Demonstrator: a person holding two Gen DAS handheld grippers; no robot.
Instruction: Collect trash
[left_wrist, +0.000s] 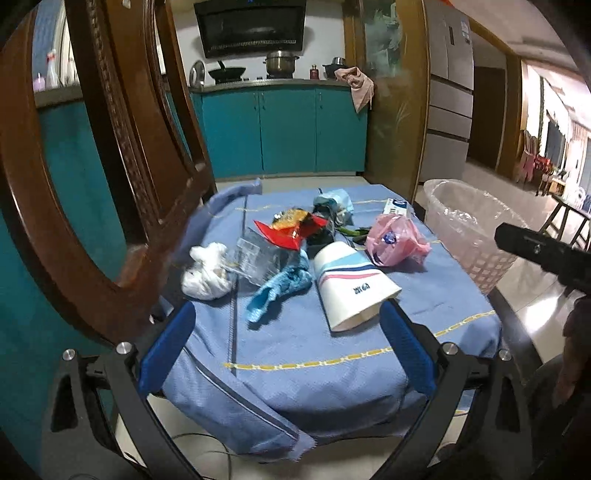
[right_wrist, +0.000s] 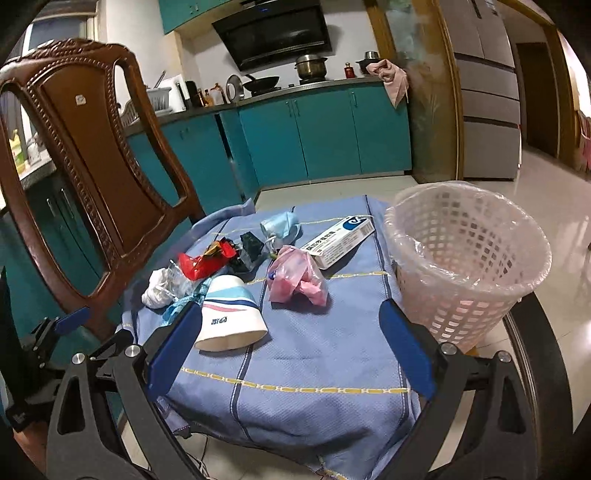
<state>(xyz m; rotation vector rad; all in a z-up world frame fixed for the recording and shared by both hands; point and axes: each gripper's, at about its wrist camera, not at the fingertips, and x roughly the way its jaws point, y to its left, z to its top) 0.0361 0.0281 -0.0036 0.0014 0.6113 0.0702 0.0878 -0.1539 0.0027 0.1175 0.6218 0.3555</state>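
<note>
We look down on a small table draped in a blue cloth (left_wrist: 332, 354), its litter gathered in the middle of both frames. In the left wrist view our left gripper (left_wrist: 288, 325) stands wide apart at the bottom of the frame, its blue pads flanking the near edge of the cloth and holding nothing. Just above its right pad lies a flattened paper cup (left_wrist: 351, 284), white with blue and pink stripes, its mouth toward us. Left of the cup we see a light blue rag (left_wrist: 280, 288), a clear plastic wrapper (left_wrist: 258, 258) and a white crumpled wad (left_wrist: 205, 271). Behind them sit a red snack packet (left_wrist: 291, 229), a blue face mask (left_wrist: 334, 201) and, right of centre, a pink plastic bag (left_wrist: 395, 240). A white medicine box (left_wrist: 397, 206) shows at the far right edge of the cloth.

In the right wrist view our right gripper (right_wrist: 291, 332) is likewise spread wide and empty, low in the frame, its left pad overlapping the cup's edge in the picture; we cannot tell if they touch. The lined pink trash basket (right_wrist: 469, 266) stands at the right of that frame, just beside the table. A carved wooden chair (right_wrist: 92, 155) fills the left.
</note>
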